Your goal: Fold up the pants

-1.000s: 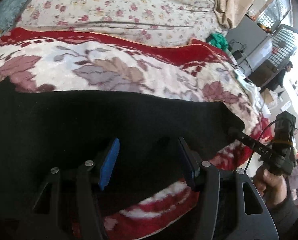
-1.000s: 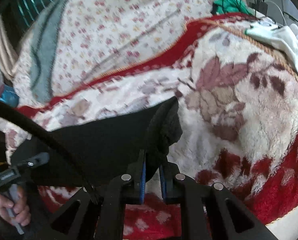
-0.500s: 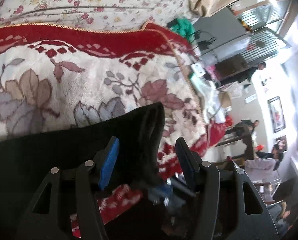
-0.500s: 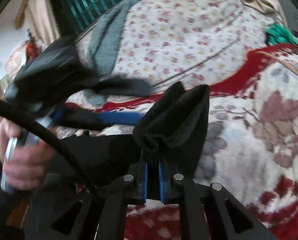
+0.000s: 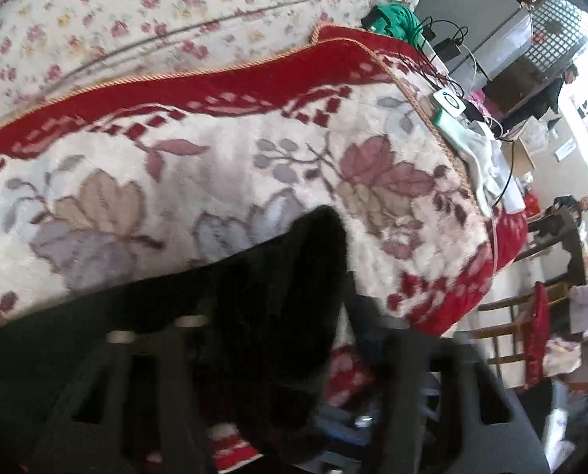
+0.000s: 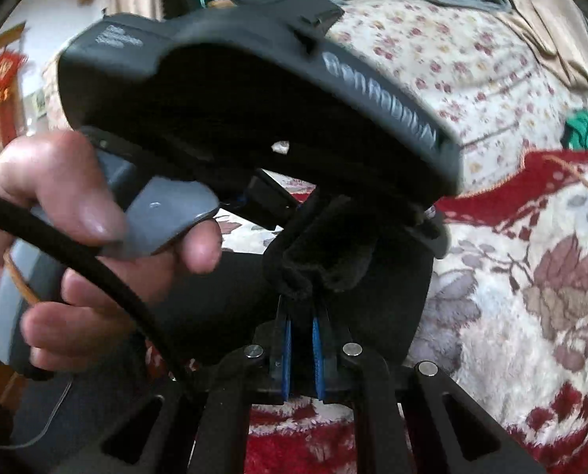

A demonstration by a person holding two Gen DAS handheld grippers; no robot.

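Note:
Black pants [image 5: 254,296] lie on a red and cream floral blanket [image 5: 175,166]. In the right wrist view my right gripper [image 6: 301,339] is shut on a bunched end of the pants [image 6: 325,260], lifted off the blanket. My left gripper [image 5: 270,324] straddles that same raised end; its jaws stand apart with the black cloth between them, blurred. The left gripper's body [image 6: 254,91] and the hand holding it [image 6: 76,245] fill the upper left of the right wrist view, right above the held cloth.
A flowered quilt [image 5: 175,12] lies beyond the blanket. At the bed's right edge are a green cloth [image 5: 396,19], cables, a white device [image 5: 449,104] and white cloth. Wooden chairs [image 5: 530,316] stand on the floor to the right.
The right gripper lifted the pants end and carried it toward the left gripper. The left gripper swung right and now has that end between its fingers, close above the right gripper.

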